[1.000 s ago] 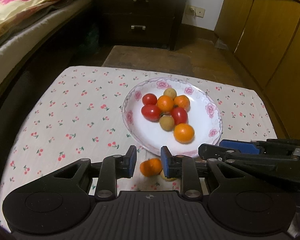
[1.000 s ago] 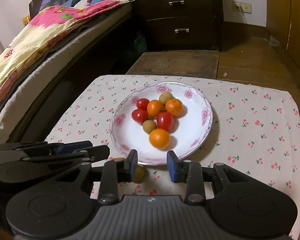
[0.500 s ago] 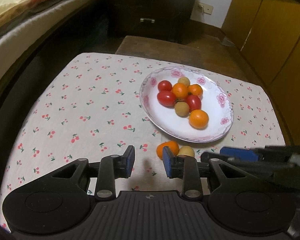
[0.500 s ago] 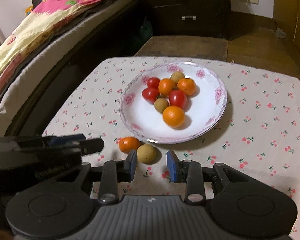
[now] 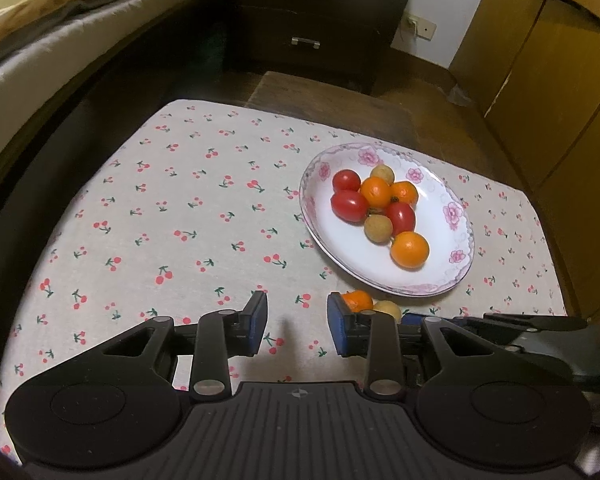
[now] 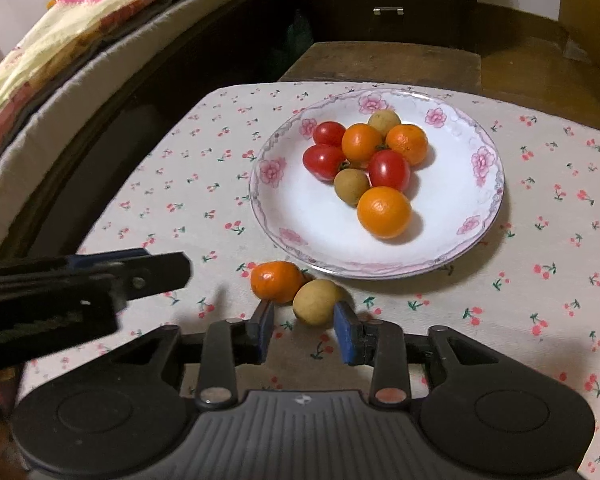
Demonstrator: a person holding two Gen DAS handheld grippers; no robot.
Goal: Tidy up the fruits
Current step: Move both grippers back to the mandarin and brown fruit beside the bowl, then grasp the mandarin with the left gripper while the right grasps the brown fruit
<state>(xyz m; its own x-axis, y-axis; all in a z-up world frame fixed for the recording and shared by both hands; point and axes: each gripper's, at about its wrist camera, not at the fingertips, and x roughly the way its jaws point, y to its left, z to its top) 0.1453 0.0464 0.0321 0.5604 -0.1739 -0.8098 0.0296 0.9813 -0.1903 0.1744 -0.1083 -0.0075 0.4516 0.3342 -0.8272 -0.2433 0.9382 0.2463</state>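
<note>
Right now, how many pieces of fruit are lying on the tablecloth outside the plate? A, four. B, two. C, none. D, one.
B: an orange fruit and a tan fruit lie side by side on the tablecloth just off the near rim of the plate; all the other fruit sits on the plate.

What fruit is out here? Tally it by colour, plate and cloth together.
Red: 3, all on the plate
Orange: 4, three on the plate, one on the cloth
Tan-brown: 3, two on the plate, one on the cloth
Total: 10
</note>
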